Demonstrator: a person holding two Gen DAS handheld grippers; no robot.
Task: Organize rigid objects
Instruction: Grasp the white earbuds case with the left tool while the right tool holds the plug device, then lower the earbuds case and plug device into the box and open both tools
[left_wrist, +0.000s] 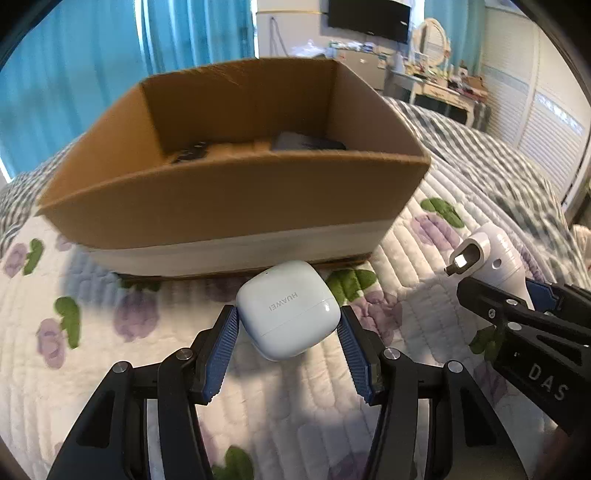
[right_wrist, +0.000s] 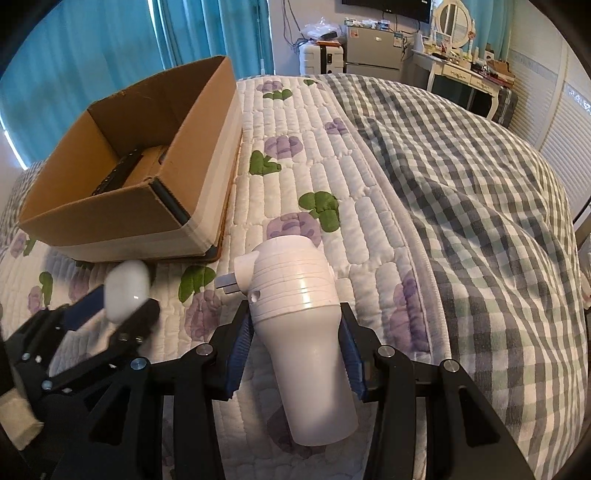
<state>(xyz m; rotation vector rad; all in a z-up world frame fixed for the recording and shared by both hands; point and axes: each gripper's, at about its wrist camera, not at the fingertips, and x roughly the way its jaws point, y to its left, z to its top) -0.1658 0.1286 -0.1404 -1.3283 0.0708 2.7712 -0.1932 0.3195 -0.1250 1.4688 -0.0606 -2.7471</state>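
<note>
Left fingers (left_wrist: 288, 325) pinch a white earbud case (left_wrist: 288, 308) at 6 o'clock below the box (left_wrist: 236, 206); right fingers (right_wrist: 295, 332) clamp a white plug (right_wrist: 295, 306). Two dark items already lie inside; both held pieces remain to be dropped in.

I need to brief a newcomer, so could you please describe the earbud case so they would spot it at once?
Find the open cardboard box on the quilted bed. Just in front of it, the earbud case sits between the left gripper pads. It is a small rounded white pebble with grey lettering.
</note>
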